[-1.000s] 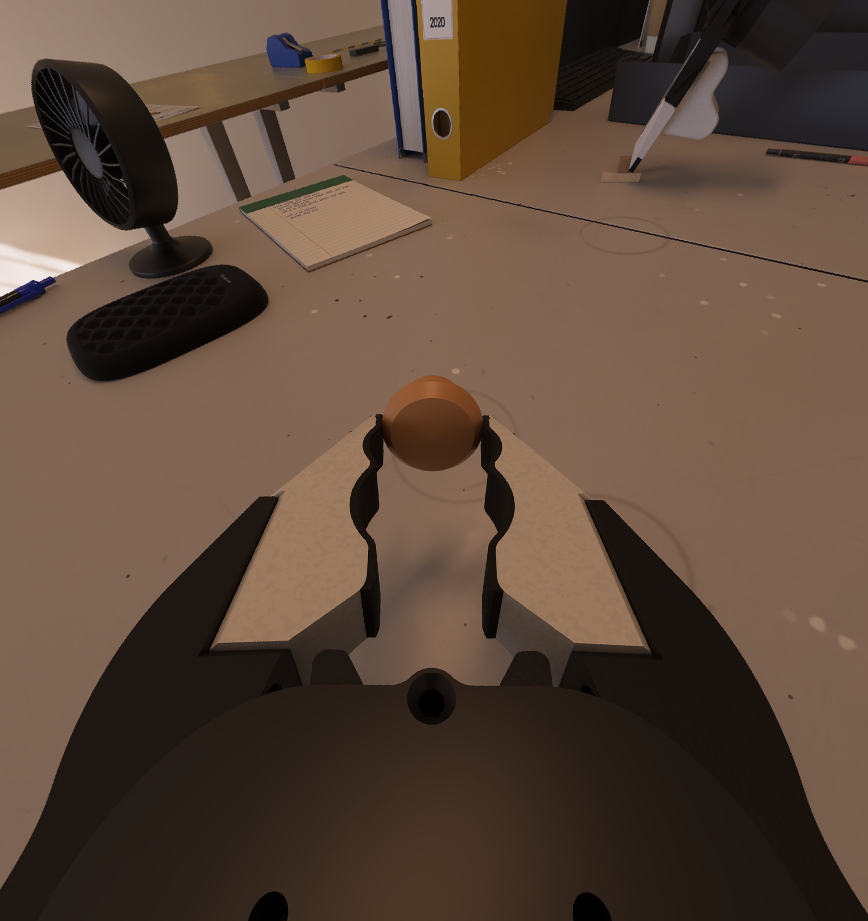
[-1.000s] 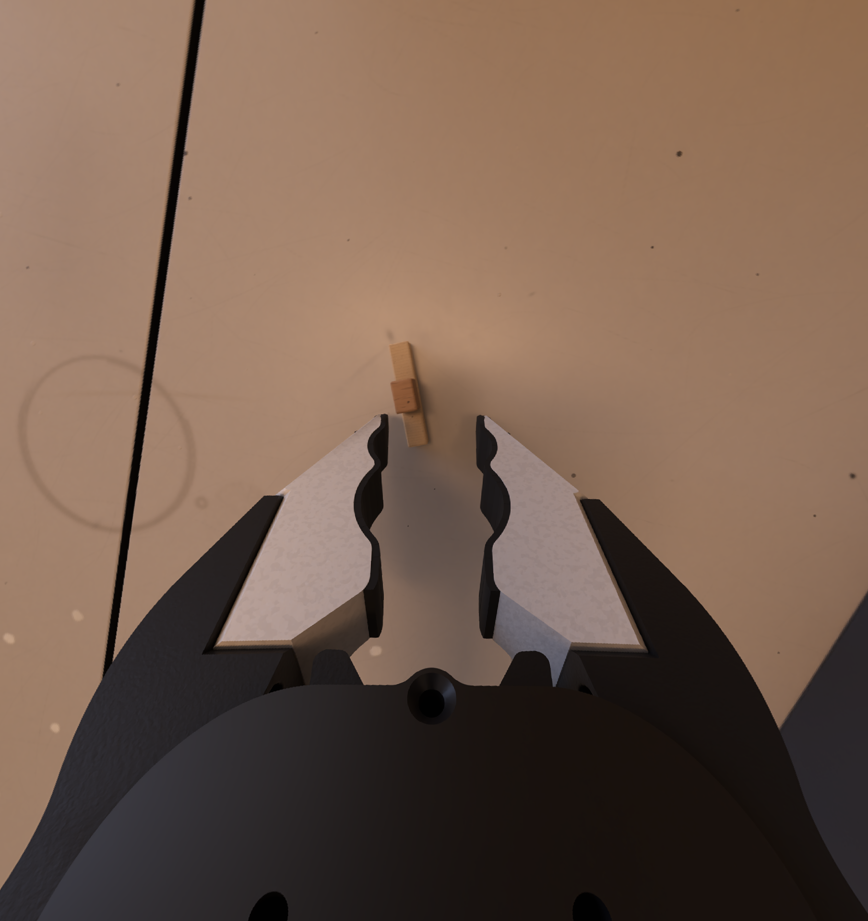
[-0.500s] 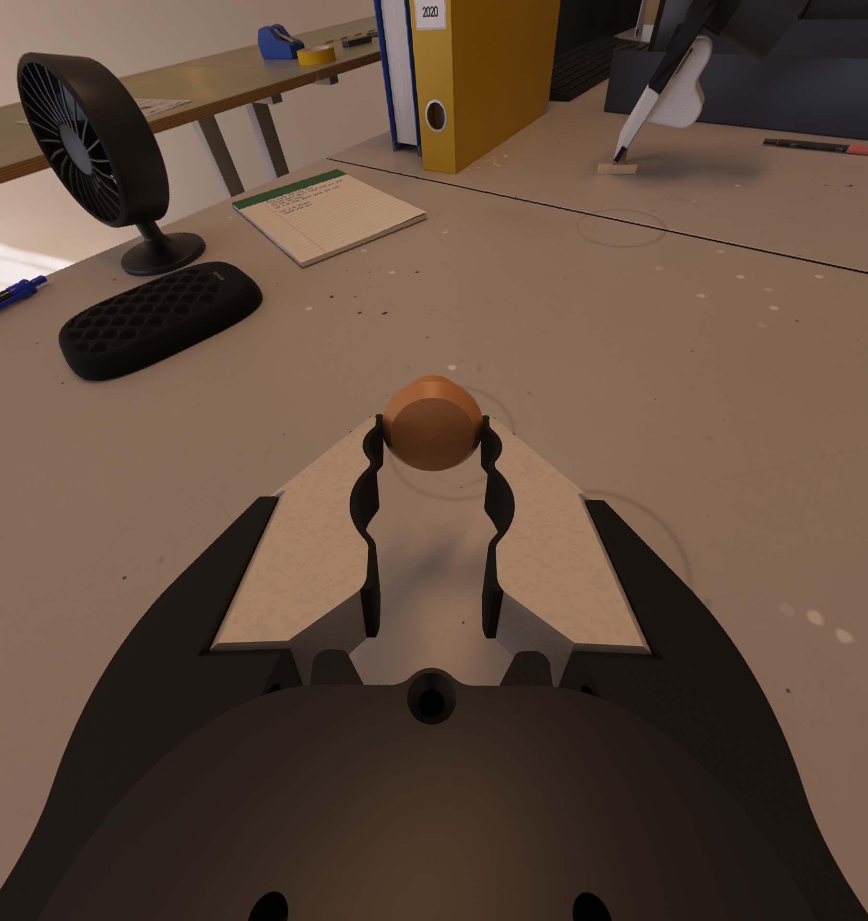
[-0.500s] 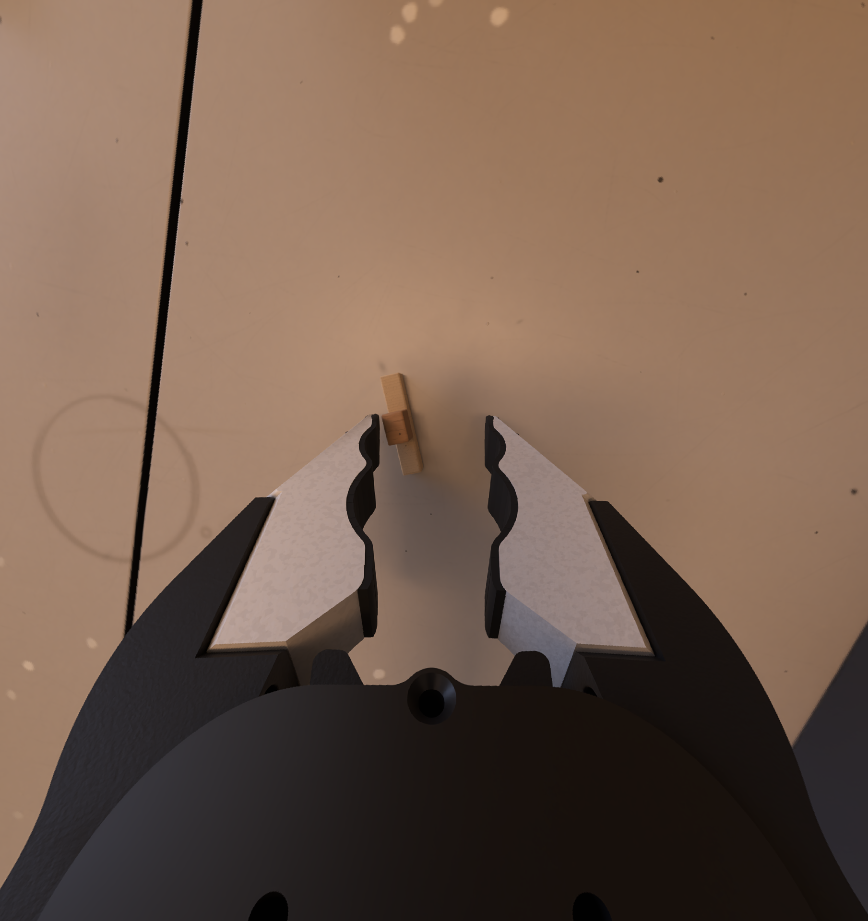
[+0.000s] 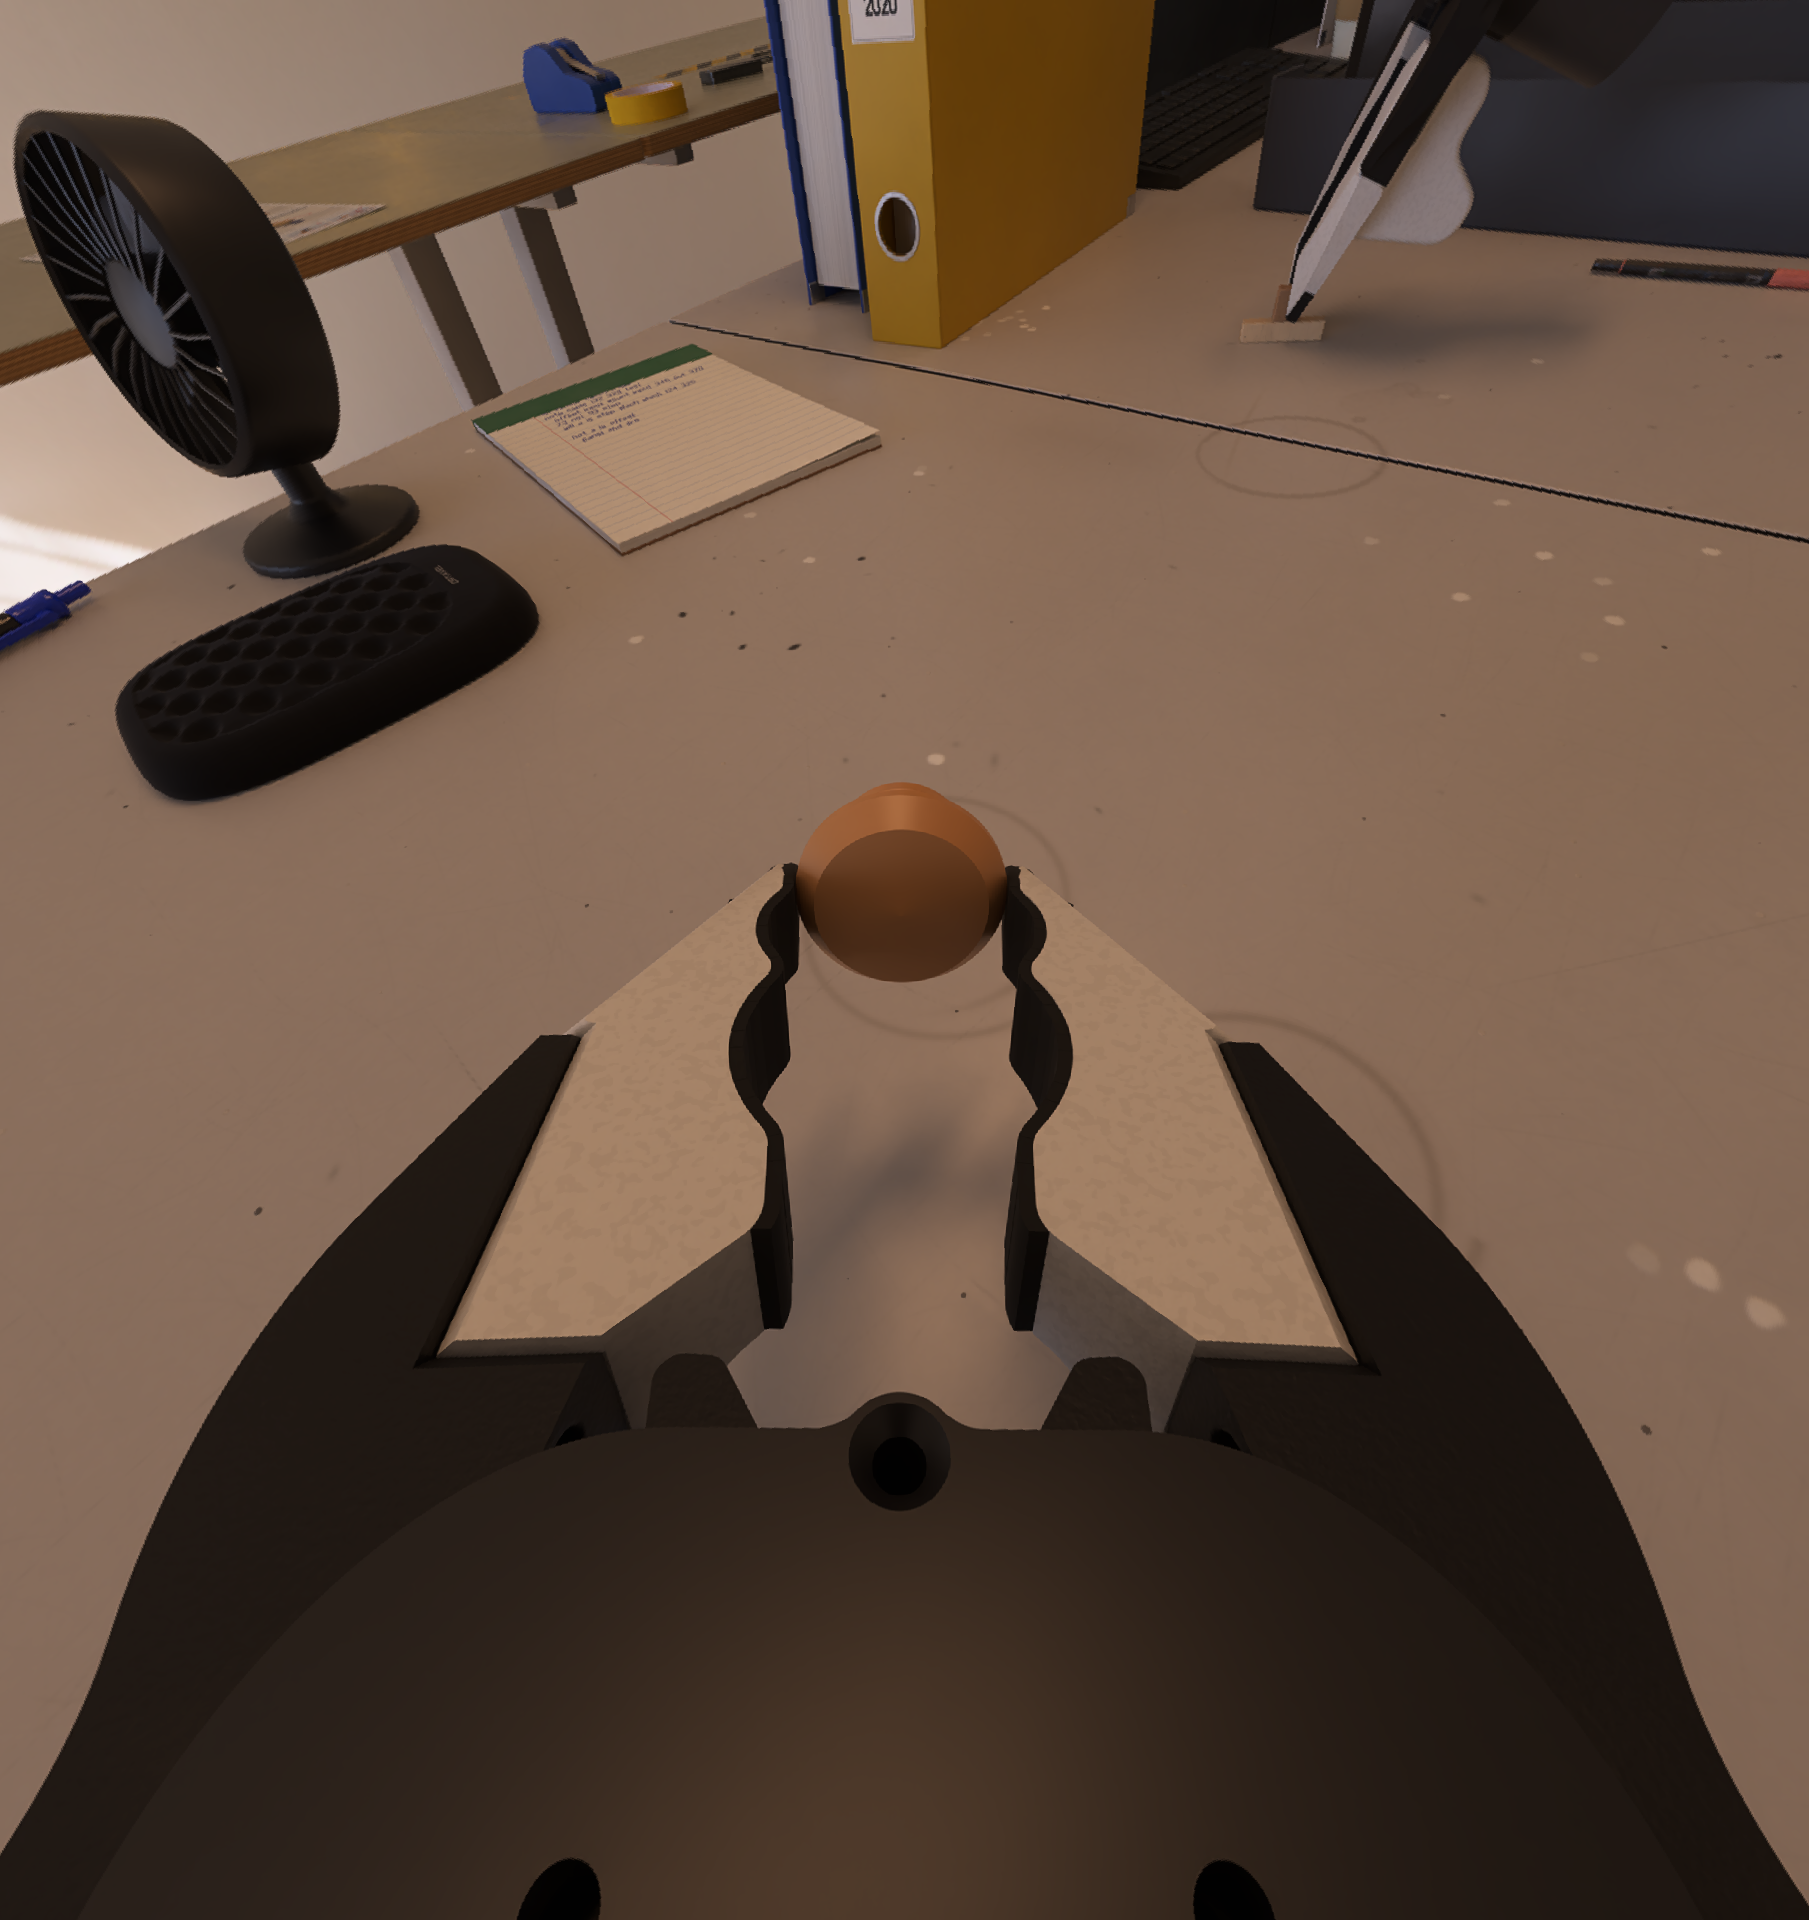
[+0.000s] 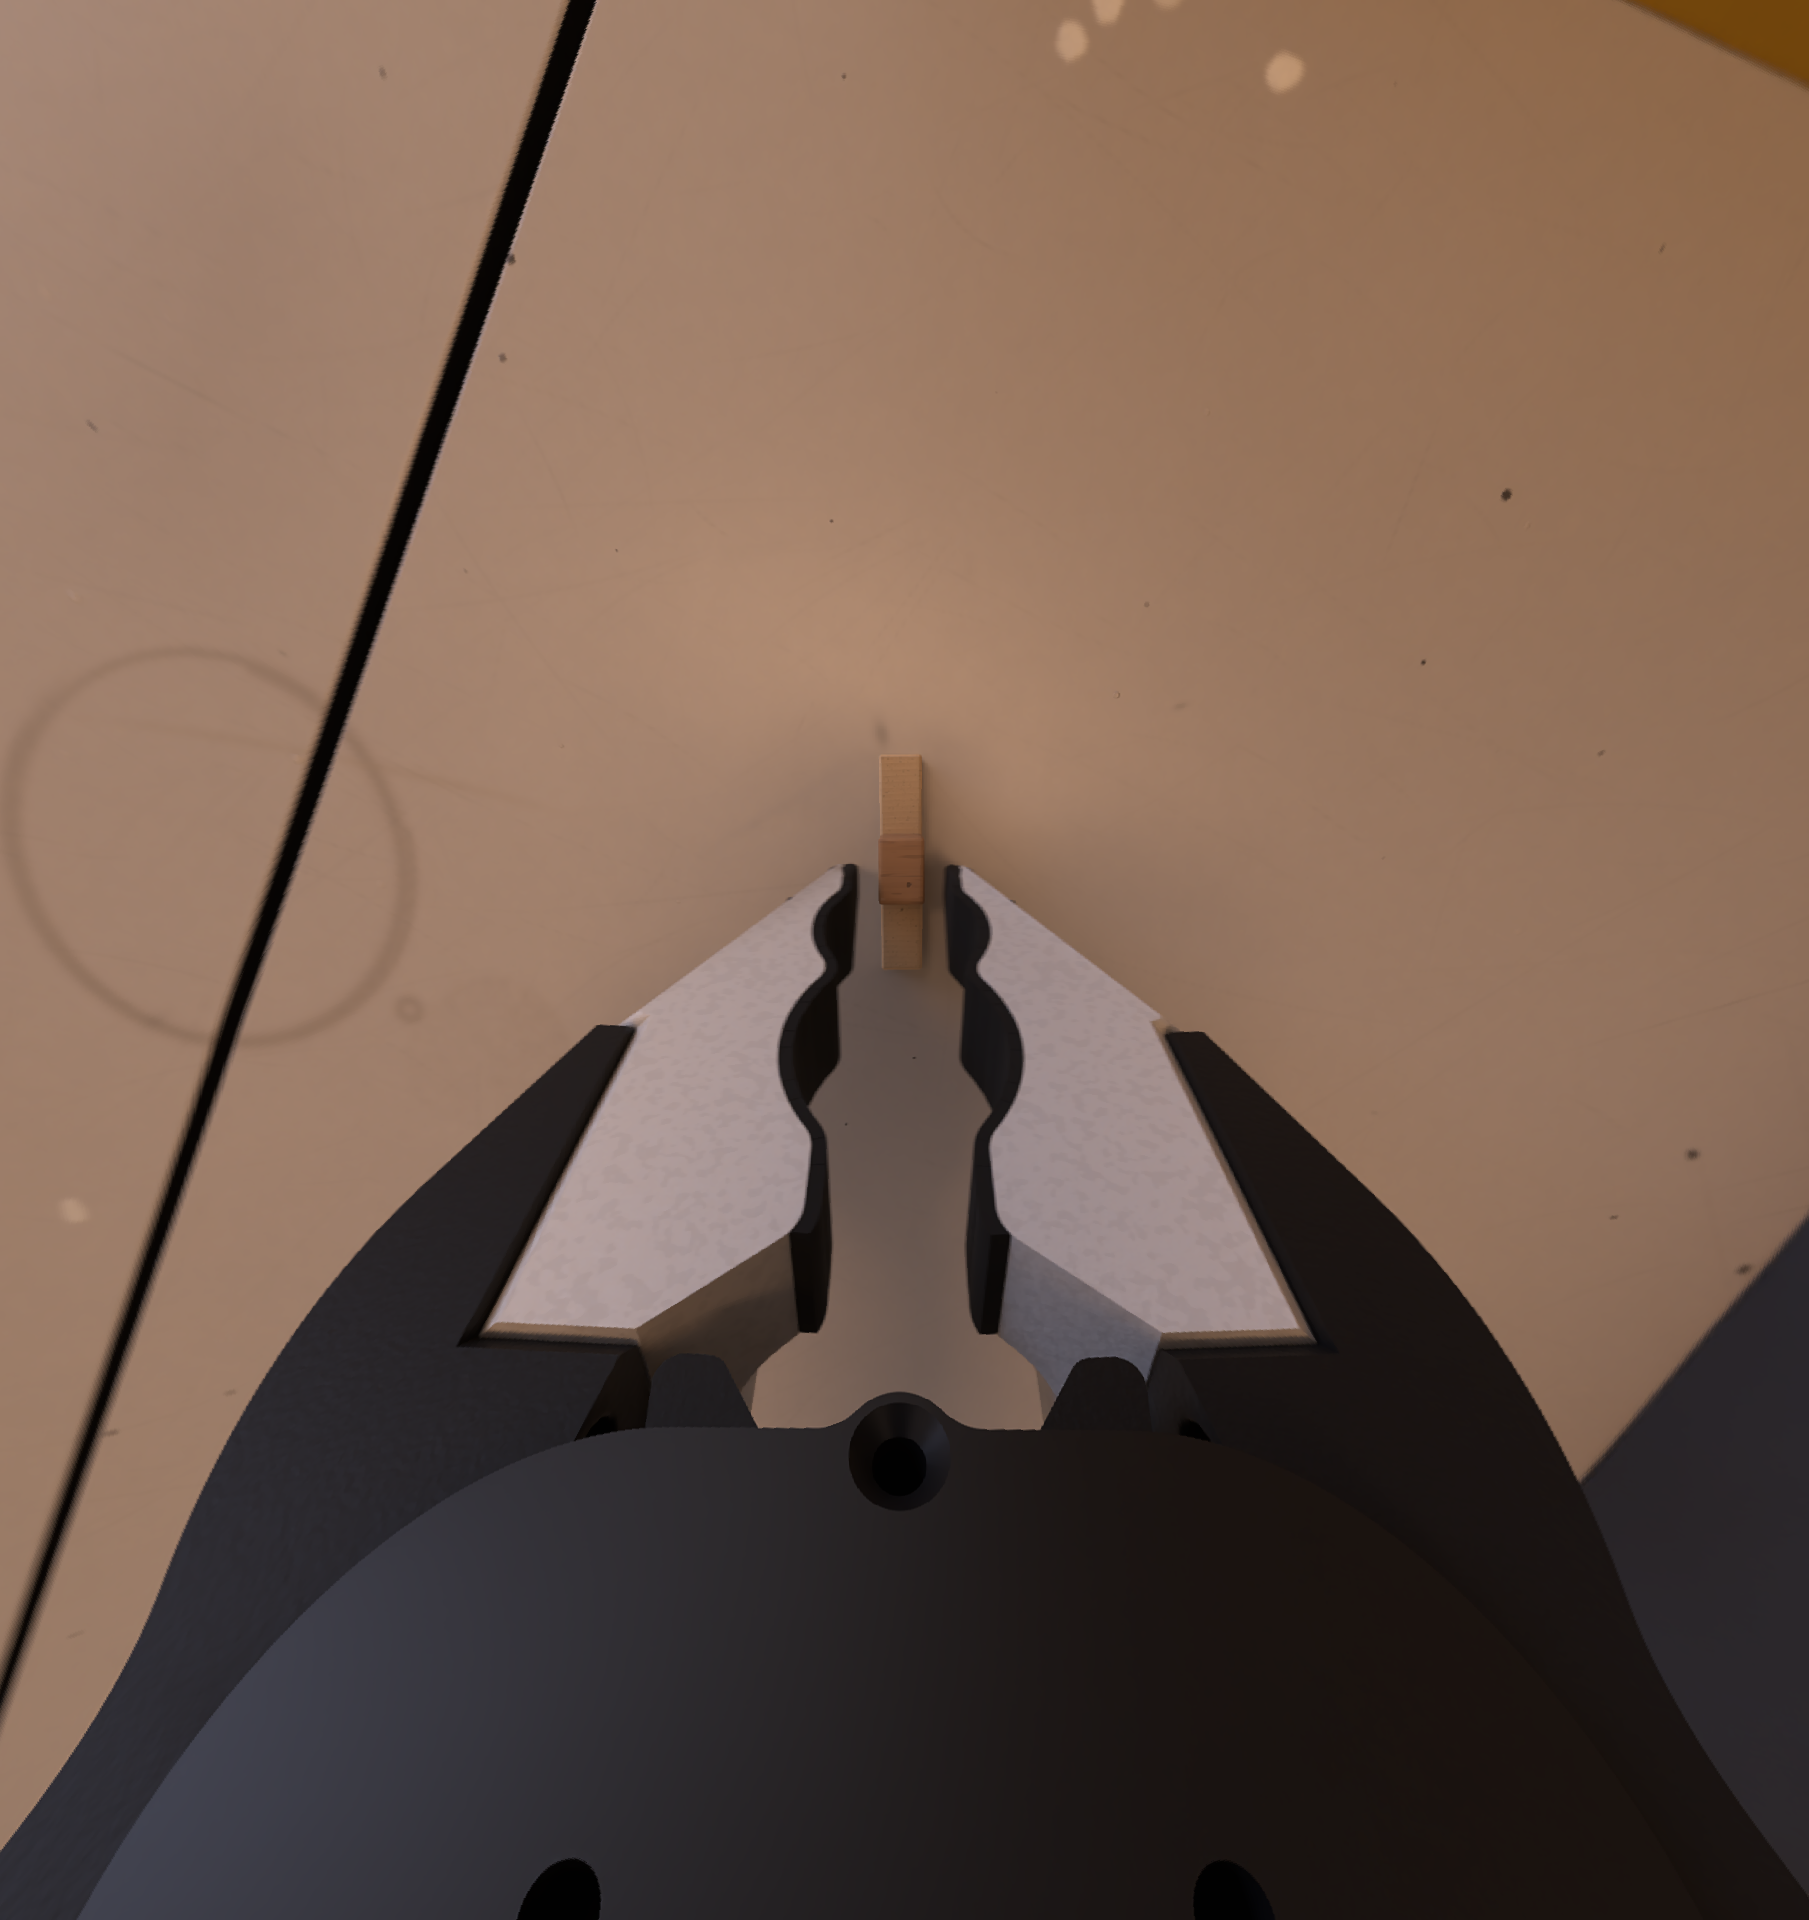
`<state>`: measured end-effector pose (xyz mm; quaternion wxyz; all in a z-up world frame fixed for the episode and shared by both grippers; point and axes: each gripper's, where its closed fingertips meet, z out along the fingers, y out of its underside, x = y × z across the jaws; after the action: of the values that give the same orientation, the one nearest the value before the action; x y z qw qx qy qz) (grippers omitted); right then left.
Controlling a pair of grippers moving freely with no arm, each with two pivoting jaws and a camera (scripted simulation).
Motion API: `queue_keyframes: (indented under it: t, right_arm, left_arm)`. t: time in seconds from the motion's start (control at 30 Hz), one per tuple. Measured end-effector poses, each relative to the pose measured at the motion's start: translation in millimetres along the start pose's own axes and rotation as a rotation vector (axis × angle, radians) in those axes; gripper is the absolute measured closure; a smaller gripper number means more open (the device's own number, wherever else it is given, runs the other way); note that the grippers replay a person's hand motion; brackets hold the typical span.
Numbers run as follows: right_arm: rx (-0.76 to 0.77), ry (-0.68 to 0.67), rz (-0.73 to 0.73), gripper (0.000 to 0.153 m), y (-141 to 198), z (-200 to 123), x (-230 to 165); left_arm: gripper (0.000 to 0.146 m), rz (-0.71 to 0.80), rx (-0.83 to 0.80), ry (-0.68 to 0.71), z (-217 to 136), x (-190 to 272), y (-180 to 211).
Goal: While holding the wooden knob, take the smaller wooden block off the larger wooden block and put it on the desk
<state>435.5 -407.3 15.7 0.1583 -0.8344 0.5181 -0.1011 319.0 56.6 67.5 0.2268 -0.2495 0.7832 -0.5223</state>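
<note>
My left gripper (image 5: 900, 883) is shut on the round brown wooden knob (image 5: 900, 899) and holds it just above the desk (image 5: 1295, 831). In the right wrist view, the small darker wooden block (image 6: 901, 871) sits across the middle of the longer pale wooden block (image 6: 900, 795), which lies flat on the desk (image 6: 1191, 520). My right gripper (image 6: 900, 875) points down with its tips on either side of the small block. The jaws are narrow, with a thin gap showing on each side. The left wrist view shows the right gripper (image 5: 1300, 303) far off, over the pale block (image 5: 1281, 330).
A black fan (image 5: 167, 301), a black wrist rest (image 5: 328, 670), a lined notepad (image 5: 676, 442) and a yellow binder (image 5: 983, 156) stand at the left and back. A dark box (image 5: 1606, 156) and a marker (image 5: 1710, 275) are behind the blocks. A desk seam (image 6: 360, 623) runs left of them.
My right gripper has shifted left and turned so the blocks are centred between its fingers, and its jaws have narrowed around the small block. The left gripper still holds the knob.
</note>
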Motion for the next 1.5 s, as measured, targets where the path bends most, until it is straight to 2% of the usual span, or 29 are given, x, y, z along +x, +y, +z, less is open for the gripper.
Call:
queue_keyframes:
  t: [0.03,0.13,0.2,0.3,0.4,0.47,0.57,0.73,0.97,1.13,1.23,1.3,1.4,1.5]
  right_arm:
    - [0.003,0.026,-0.029,0.143,0,1,1]
    - [0.010,0.083,-0.096,0.145,-1,-9,-3]
    - [0.135,0.063,-0.111,0.145,-15,-35,-23]
    - [0.366,-0.041,-0.205,0.145,-33,-95,-87]
    - [0.421,-0.112,-0.372,0.145,-20,-129,-164]
    - [0.385,-0.167,-0.463,0.145,0,-124,-211]
    - [0.300,-0.217,-0.541,0.145,34,-90,-263]
    - [0.233,-0.218,-0.592,0.145,64,-45,-296]
    - [0.193,-0.173,-0.607,0.145,77,-25,-298]
    - [0.208,-0.194,-0.572,0.144,77,-24,-298]
    - [0.285,-0.220,-0.544,0.118,64,-42,-293]
    - [0.382,-0.186,-0.484,0.114,43,-70,-269]
    - [0.490,-0.078,-0.330,0.114,12,-116,-203]
    - [0.453,0.109,-0.208,0.114,-1,-131,-116]
  left_arm:
    - [0.107,0.000,0.001,-0.001,0,0,0]
    - [0.107,0.002,0.003,-0.003,-1,0,0]
    - [0.107,0.001,0.002,0.001,-2,0,0]
    - [0.107,0.003,0.003,0.007,-2,1,0]
    - [0.107,0.006,0.005,0.018,0,4,-2]
    - [0.107,0.011,0.007,0.026,0,6,-2]
    - [0.107,0.027,0.012,0.030,-1,10,-4]
    - [0.107,0.050,0.031,0.041,-7,16,-11]
    - [0.107,0.083,0.030,0.051,-7,21,-12]
    - [0.107,0.092,0.024,0.048,-6,21,-10]
    - [0.107,0.092,0.025,0.048,-6,22,-10]
    - [0.107,0.096,0.025,0.048,-6,23,-10]
    - [0.107,0.099,0.019,0.054,-4,24,-9]
    - [0.107,0.099,0.011,0.061,-2,26,-7]
